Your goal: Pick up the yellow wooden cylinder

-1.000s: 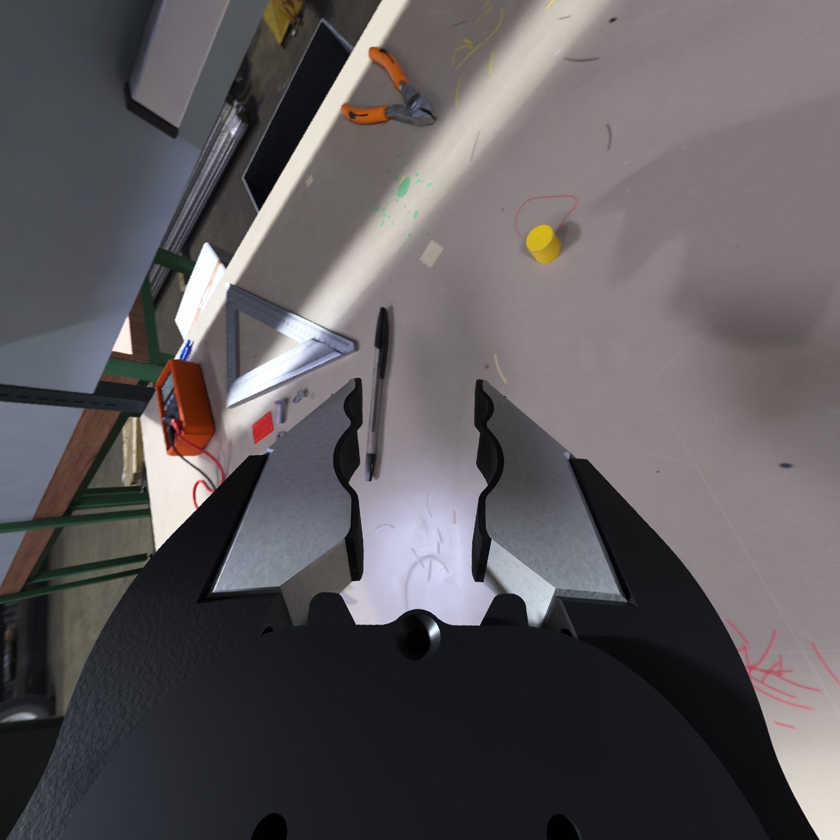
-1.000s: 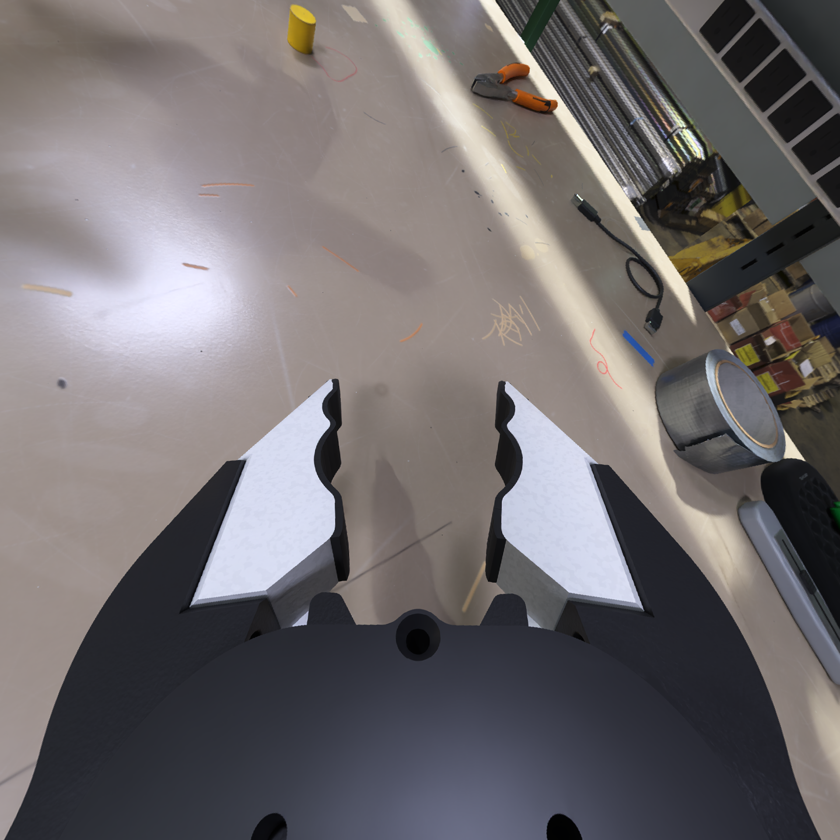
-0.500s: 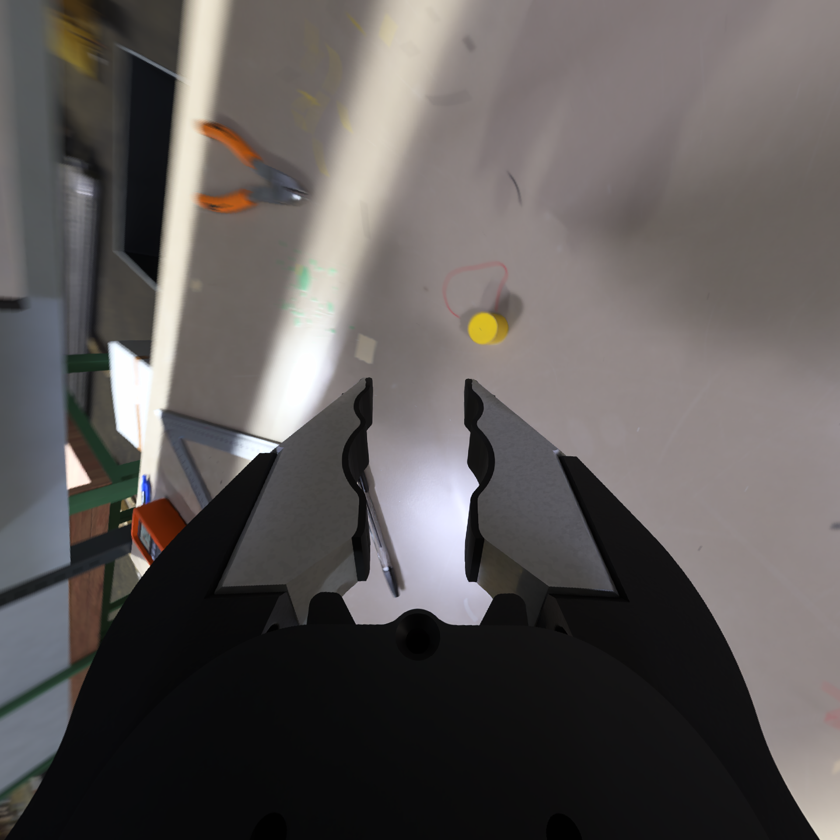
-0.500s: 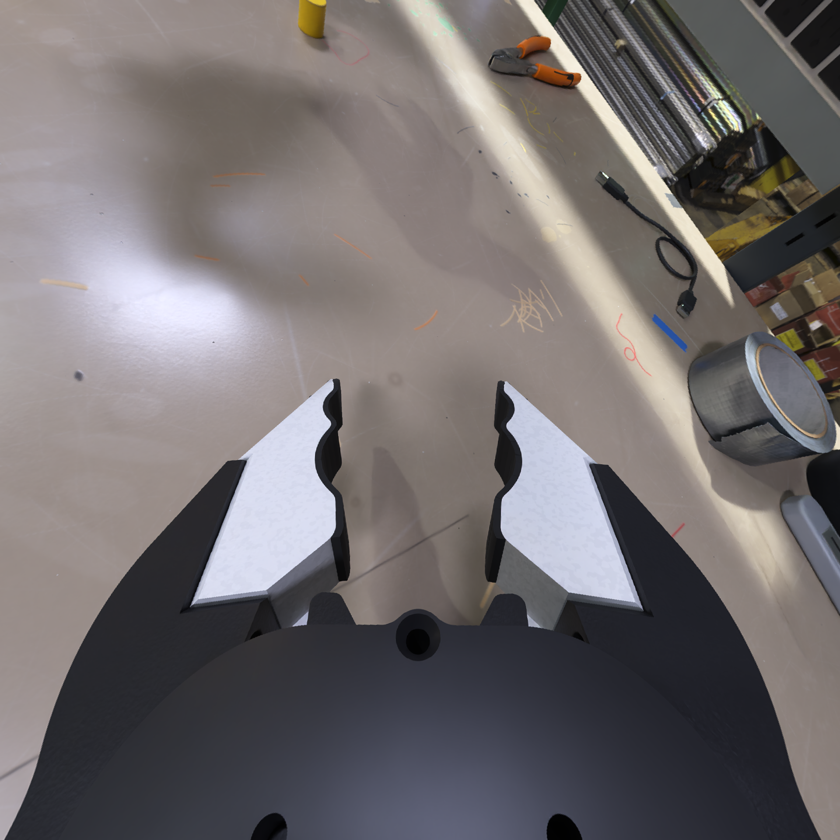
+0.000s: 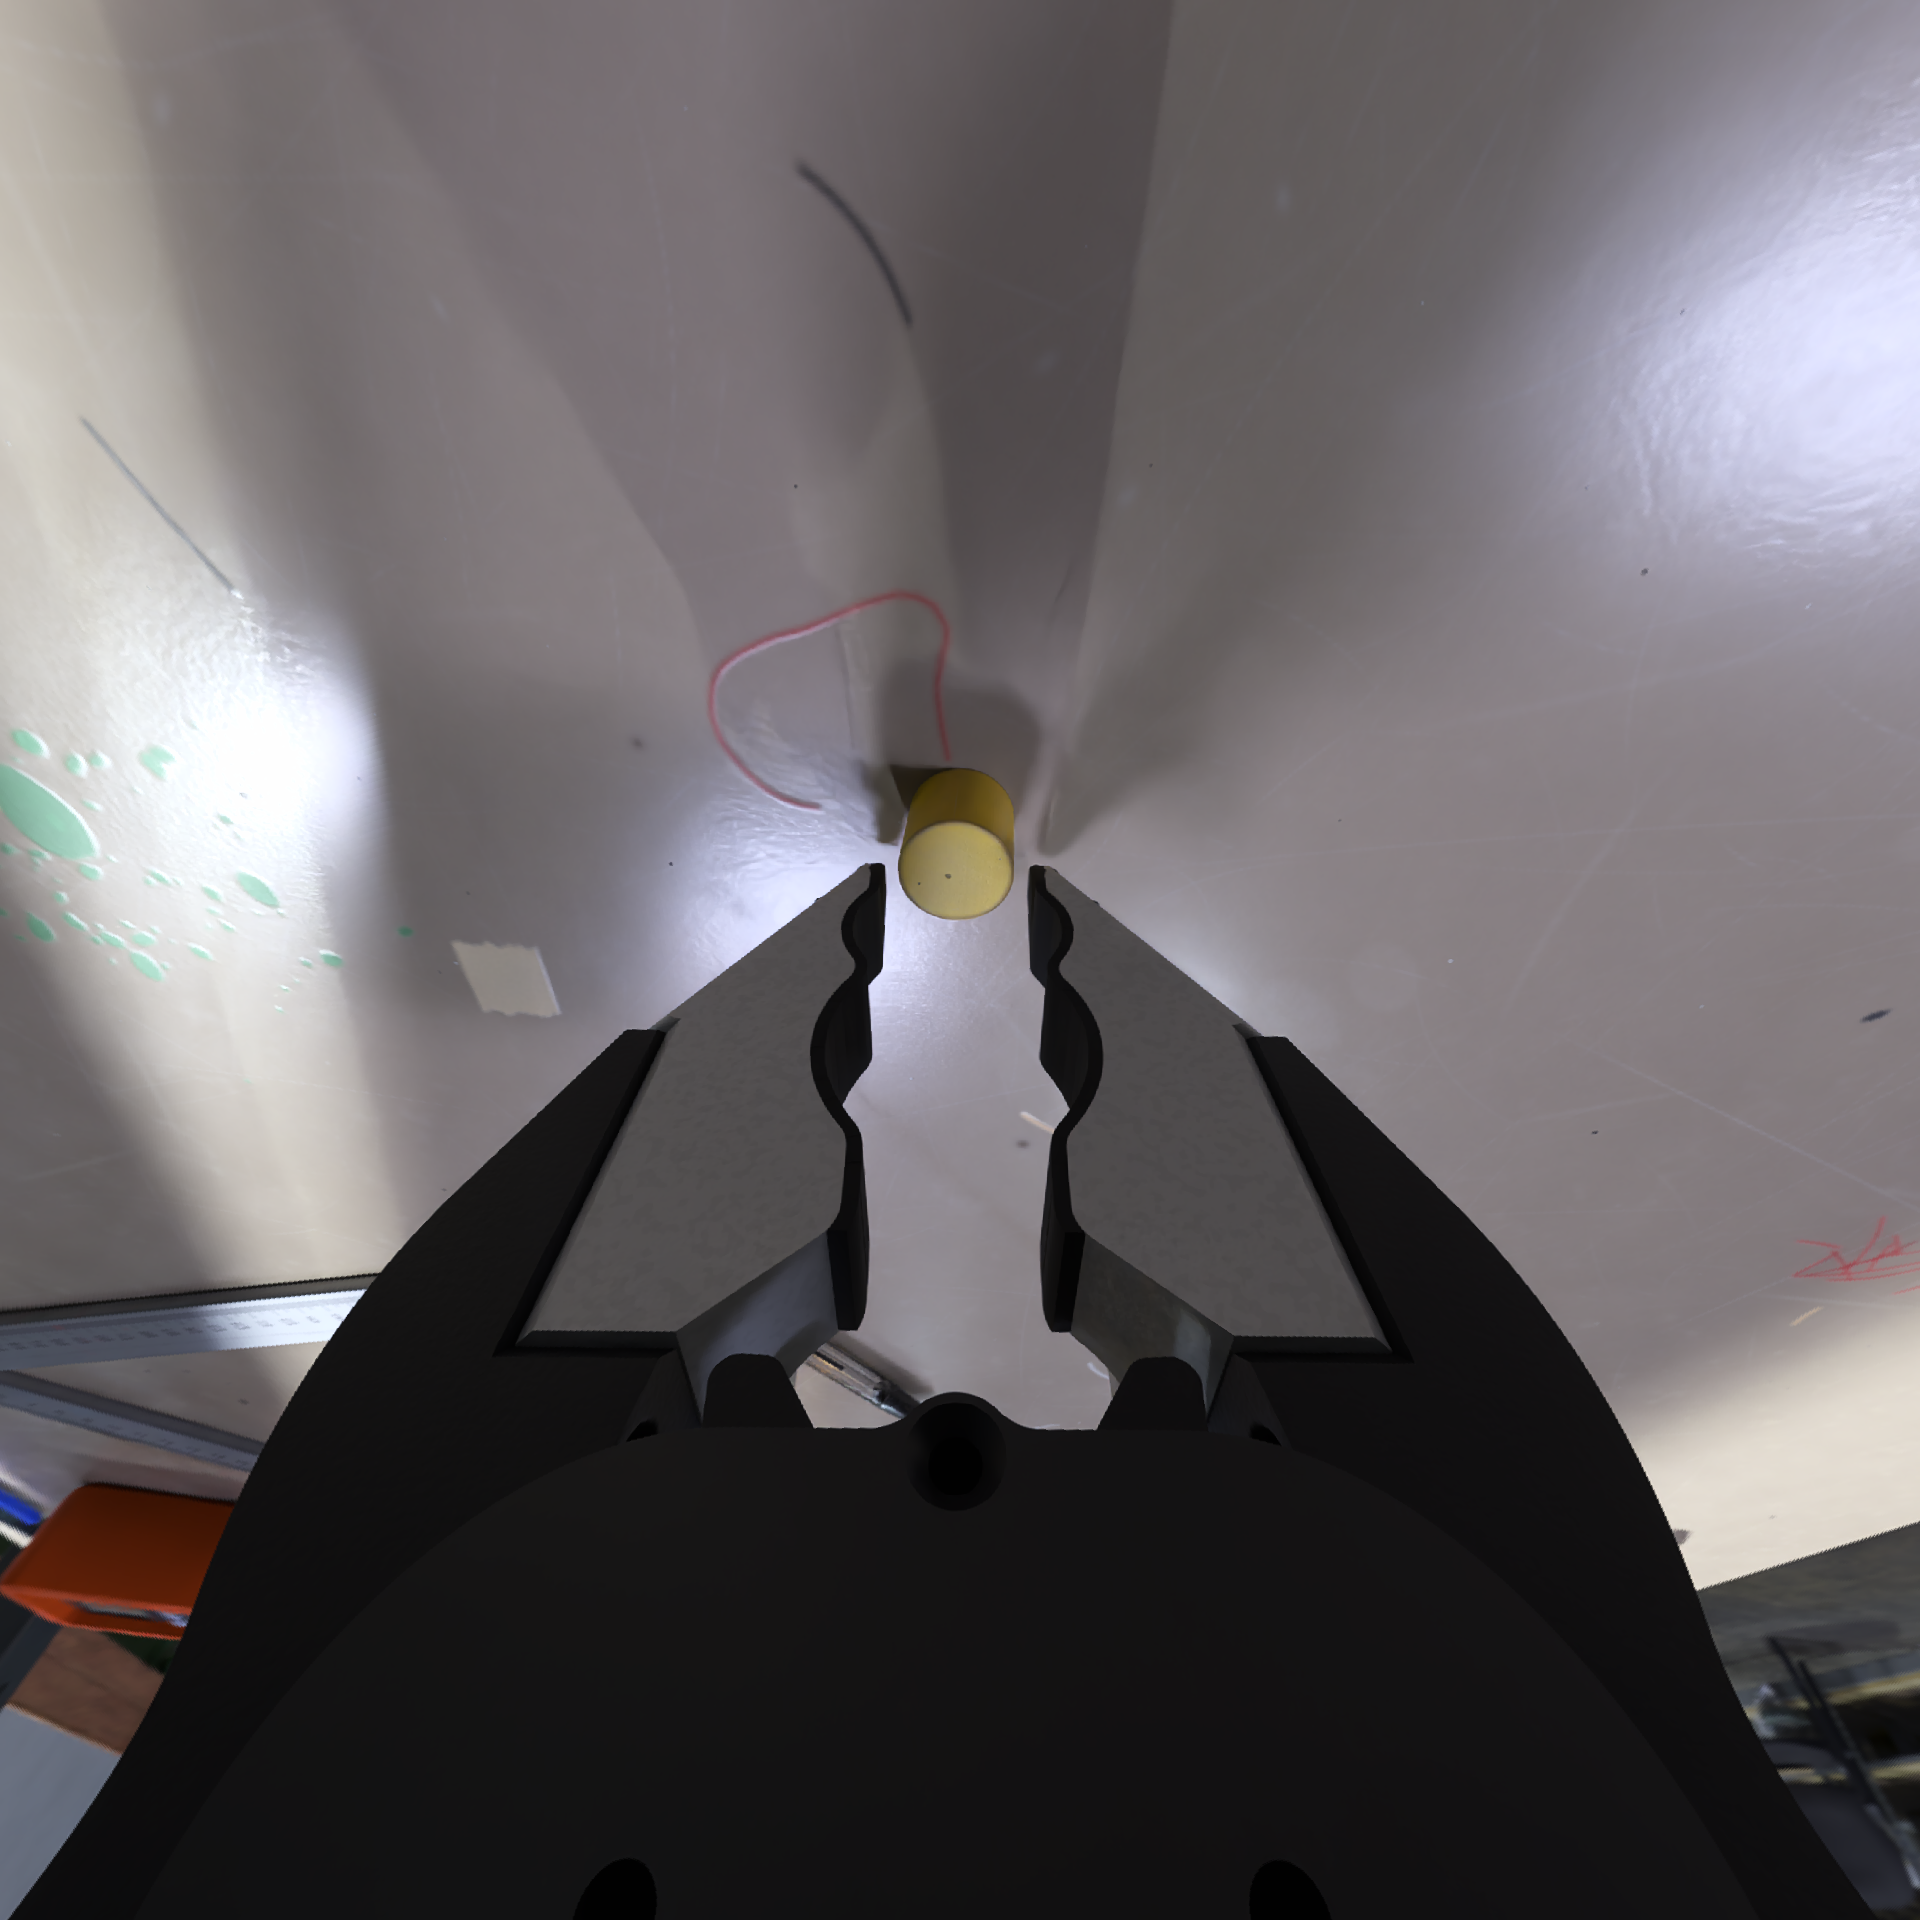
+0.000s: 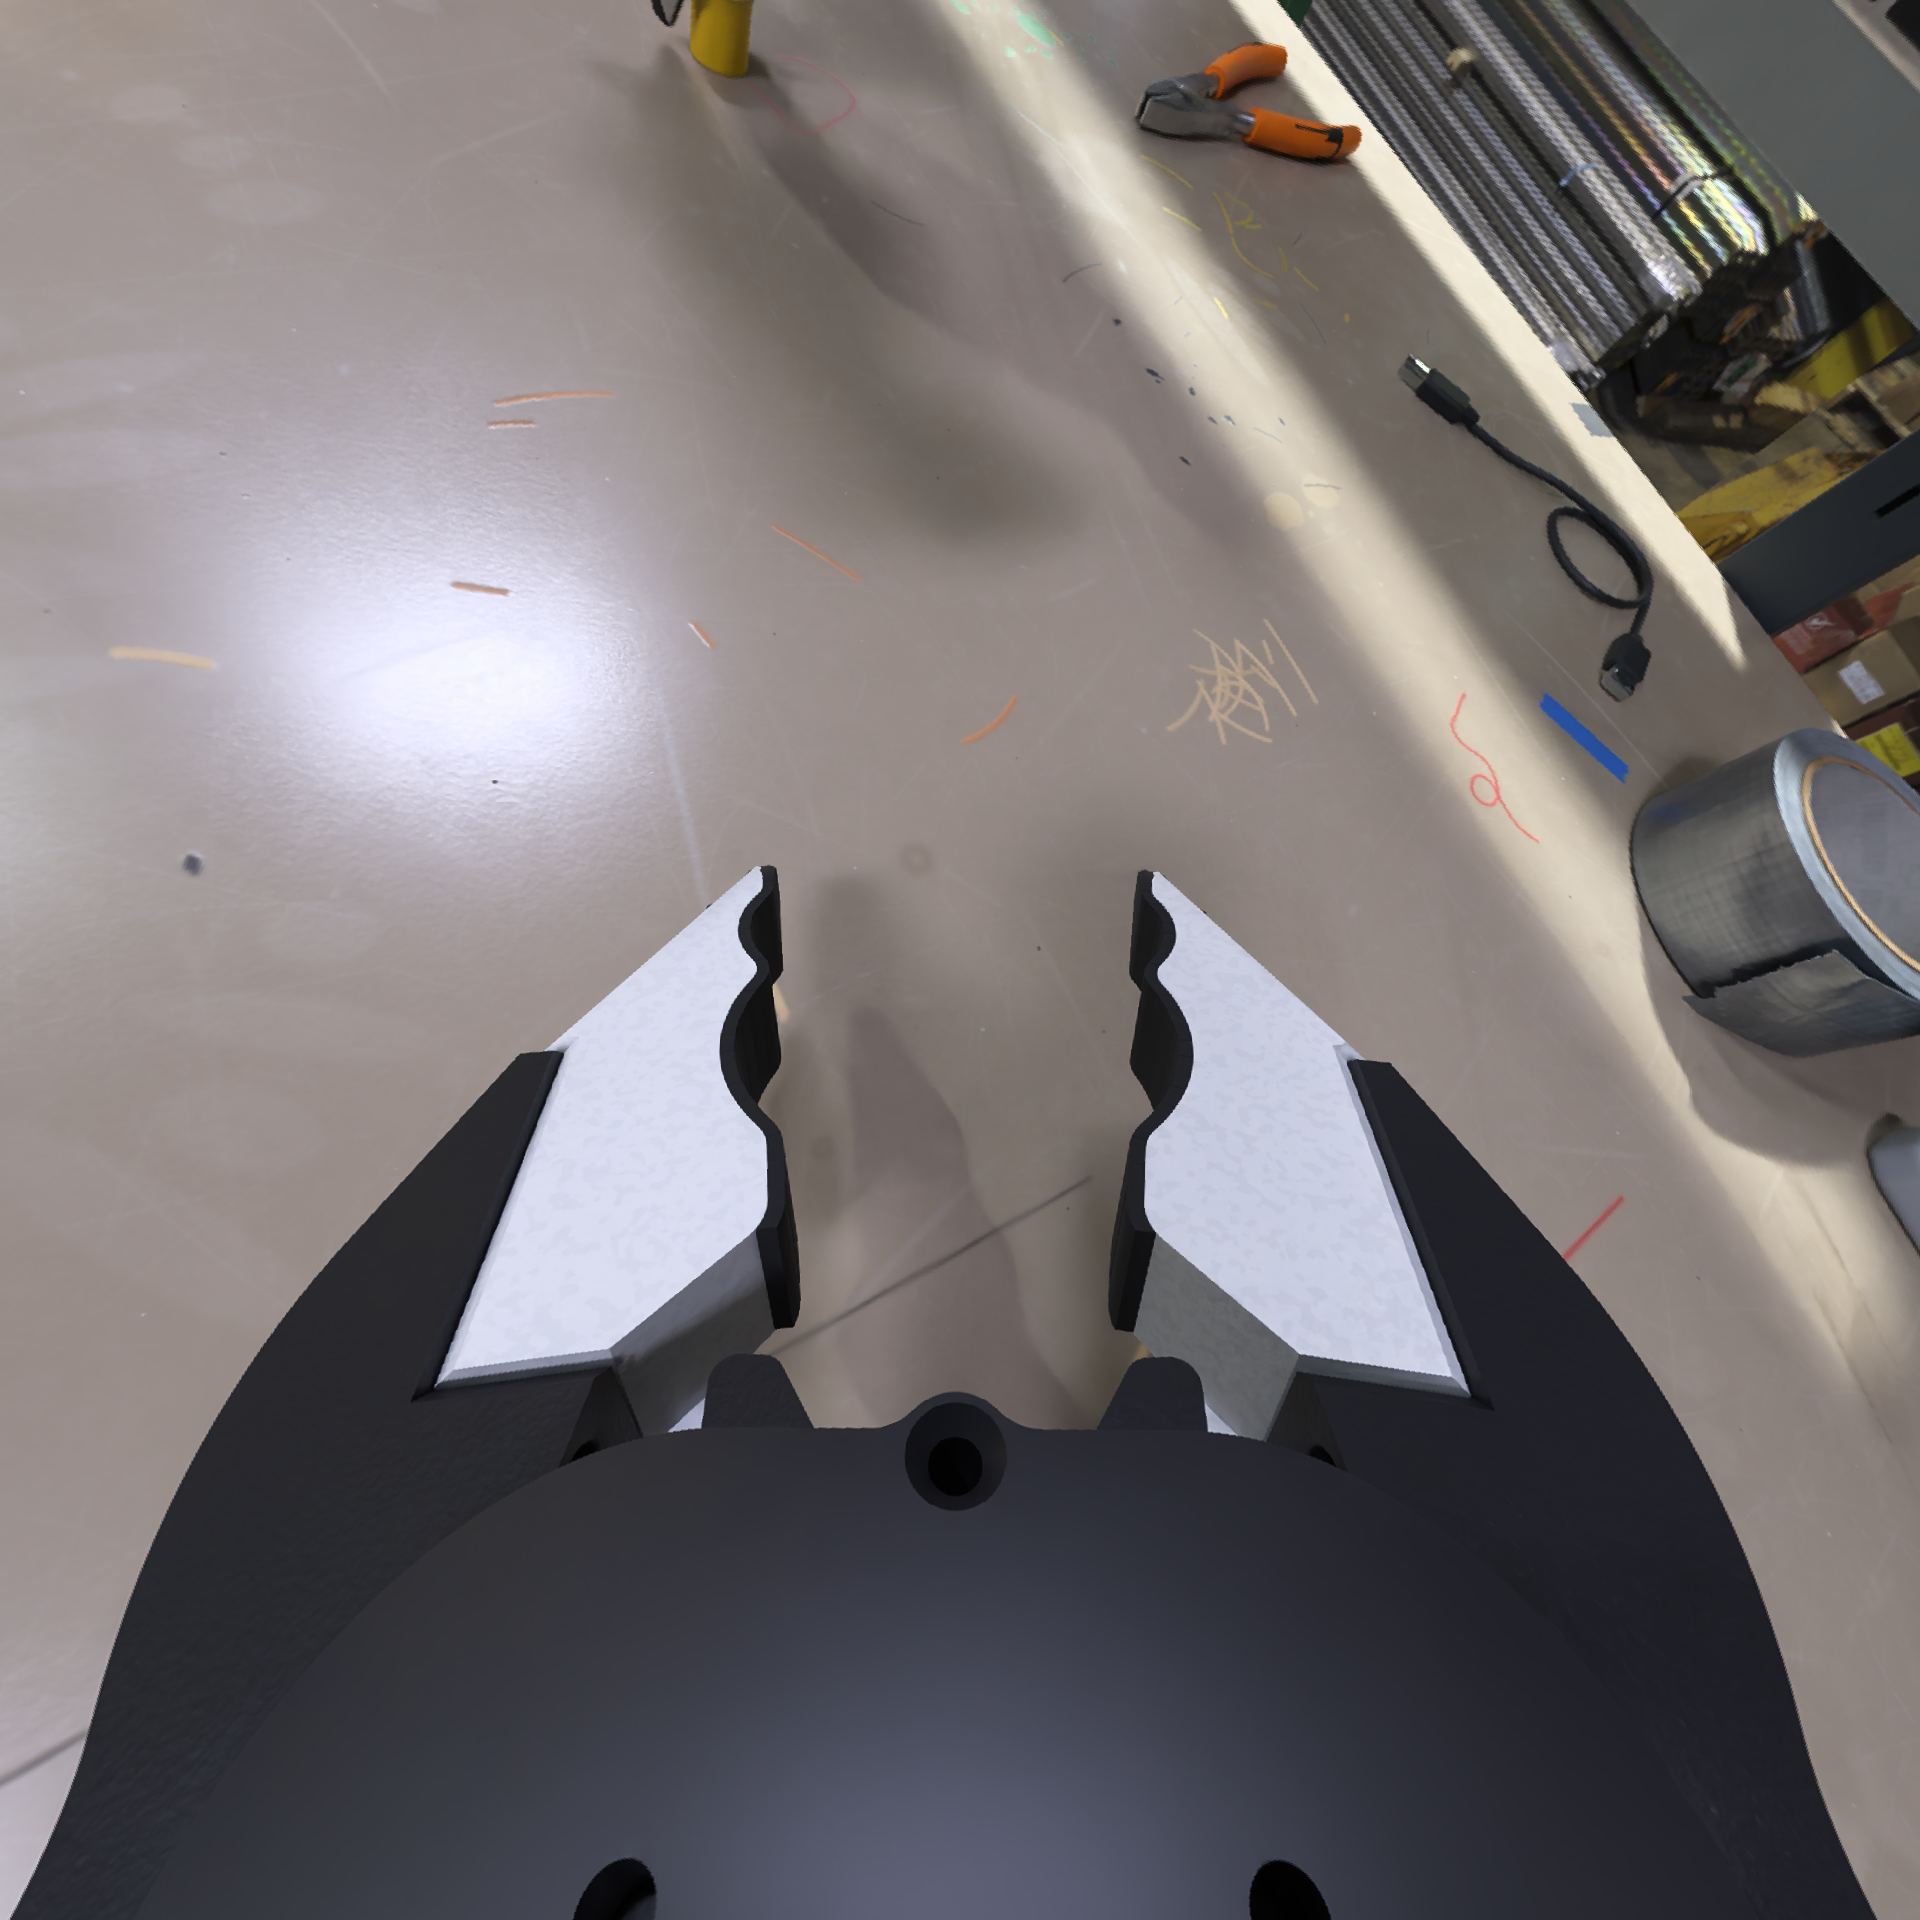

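The yellow wooden cylinder [image 5: 956, 844] stands upright on the grey table, seen from above in the left wrist view. My left gripper [image 5: 954, 878] is open and hovers right over it, the cylinder's top face just ahead of and between the two fingertips, not held. In the right wrist view the cylinder [image 6: 720, 40] stands far off at the top edge, with a dark bit of the left gripper above it. My right gripper [image 6: 954, 883] is open and empty, low over bare table.
Left wrist view: a red wire loop [image 5: 831, 675] beside the cylinder, a tape scrap [image 5: 507, 977], green paint spots [image 5: 47, 816], a steel square [image 5: 156, 1325], an orange meter [image 5: 94, 1558]. Right wrist view: orange pliers [image 6: 1242, 104], a black cable [image 6: 1590, 551], a grey tape roll [image 6: 1787, 894], the table's right edge.
My left gripper has swung over the cylinder and come down close, so the cylinder now sits at its fingertips. The right gripper has drifted slightly; its jaws stay open.
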{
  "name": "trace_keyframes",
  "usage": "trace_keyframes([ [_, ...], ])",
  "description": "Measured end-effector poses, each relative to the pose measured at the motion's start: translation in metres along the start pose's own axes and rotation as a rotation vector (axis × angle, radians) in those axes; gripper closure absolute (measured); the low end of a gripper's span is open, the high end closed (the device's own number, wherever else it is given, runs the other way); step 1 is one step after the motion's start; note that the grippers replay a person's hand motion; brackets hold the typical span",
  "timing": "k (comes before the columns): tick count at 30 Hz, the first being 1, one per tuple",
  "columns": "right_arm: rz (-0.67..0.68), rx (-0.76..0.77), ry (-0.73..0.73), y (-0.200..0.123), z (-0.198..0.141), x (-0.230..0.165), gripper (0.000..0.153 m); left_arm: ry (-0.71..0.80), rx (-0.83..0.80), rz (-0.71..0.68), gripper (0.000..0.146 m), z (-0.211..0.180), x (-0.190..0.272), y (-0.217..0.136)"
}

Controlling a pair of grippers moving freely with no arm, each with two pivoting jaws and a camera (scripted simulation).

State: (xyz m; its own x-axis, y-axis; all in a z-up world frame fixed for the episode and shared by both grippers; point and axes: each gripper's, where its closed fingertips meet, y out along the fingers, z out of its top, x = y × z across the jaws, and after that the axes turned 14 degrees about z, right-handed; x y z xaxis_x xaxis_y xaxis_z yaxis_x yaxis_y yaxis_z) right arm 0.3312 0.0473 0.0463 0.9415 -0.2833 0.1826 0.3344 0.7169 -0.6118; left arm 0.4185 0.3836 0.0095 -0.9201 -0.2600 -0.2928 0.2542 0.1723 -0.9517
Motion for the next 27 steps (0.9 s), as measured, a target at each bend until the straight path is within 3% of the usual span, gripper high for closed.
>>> trace_keyframes([
  [10,0.003,0.018,0.003,-0.003,0.004,0.000,0.085,0.072,0.033,0.176,0.126,0.002,-0.013,-0.016],
  [20,0.000,0.025,-0.014,-0.005,0.009,-0.003,0.086,-0.005,0.167,0.345,0.126,0.001,-0.025,-0.094],
  [27,-0.001,0.035,-0.030,-0.007,0.014,-0.006,0.087,0.076,0.283,0.418,0.126,0.051,-0.012,-0.149],
])
